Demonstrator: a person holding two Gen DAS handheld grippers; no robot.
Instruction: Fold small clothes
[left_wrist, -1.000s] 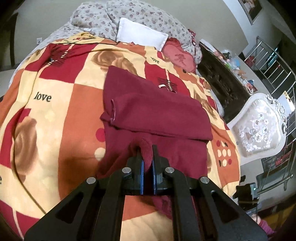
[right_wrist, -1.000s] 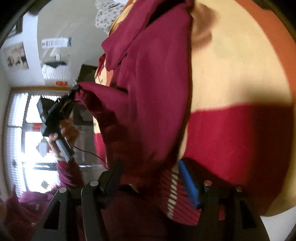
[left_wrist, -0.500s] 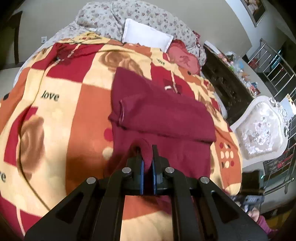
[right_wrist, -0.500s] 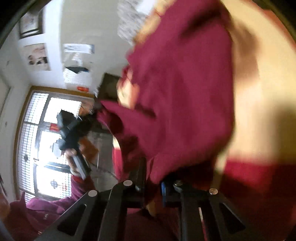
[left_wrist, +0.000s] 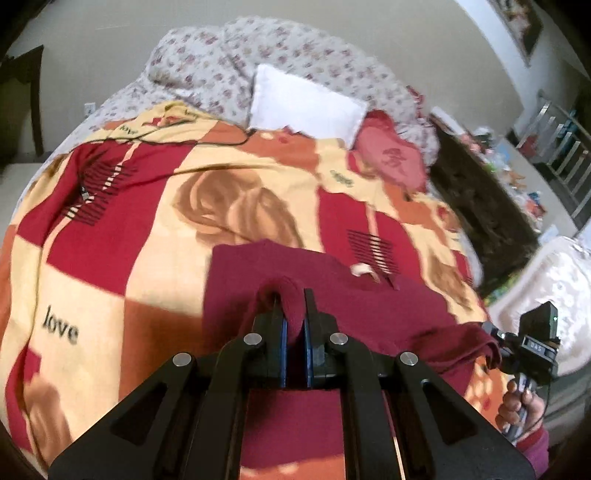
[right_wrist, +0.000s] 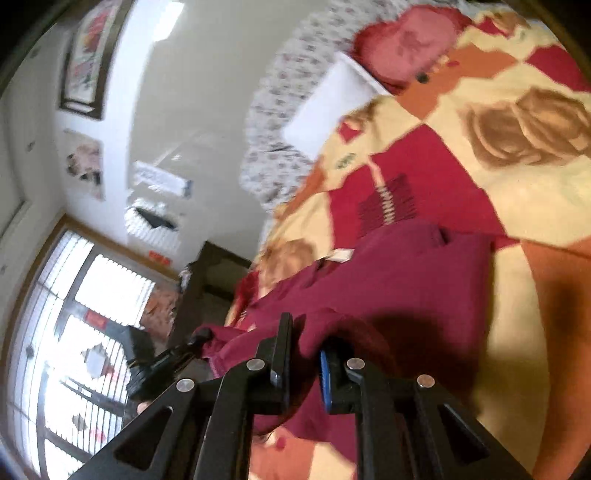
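Note:
A dark red garment (left_wrist: 369, 306) lies on the patterned bed blanket (left_wrist: 92, 258). My left gripper (left_wrist: 290, 295) is shut on a bunched fold of its near edge. Its right corner hangs lifted from my right gripper (left_wrist: 532, 343), held by a hand at the bed's right side. In the right wrist view the garment (right_wrist: 406, 280) spreads ahead, and my right gripper (right_wrist: 304, 332) is shut on its edge, with cloth filling the narrow gap between the pads. The left gripper (right_wrist: 166, 362) shows there at the left, holding the other corner taut. The picture is motion-blurred.
A white pillow (left_wrist: 306, 107), a red pillow (left_wrist: 391, 155) and a flowered quilt (left_wrist: 229, 59) lie at the head of the bed. A dark dresser (left_wrist: 480, 206) and a white chair (left_wrist: 554, 280) stand to the right. A bright window (right_wrist: 74, 332) is behind.
Both grippers have carried the garment's near edge forward over the folded sleeves, toward the pillows. The right gripper's jaws, open a second ago, closed on the cloth and rose.

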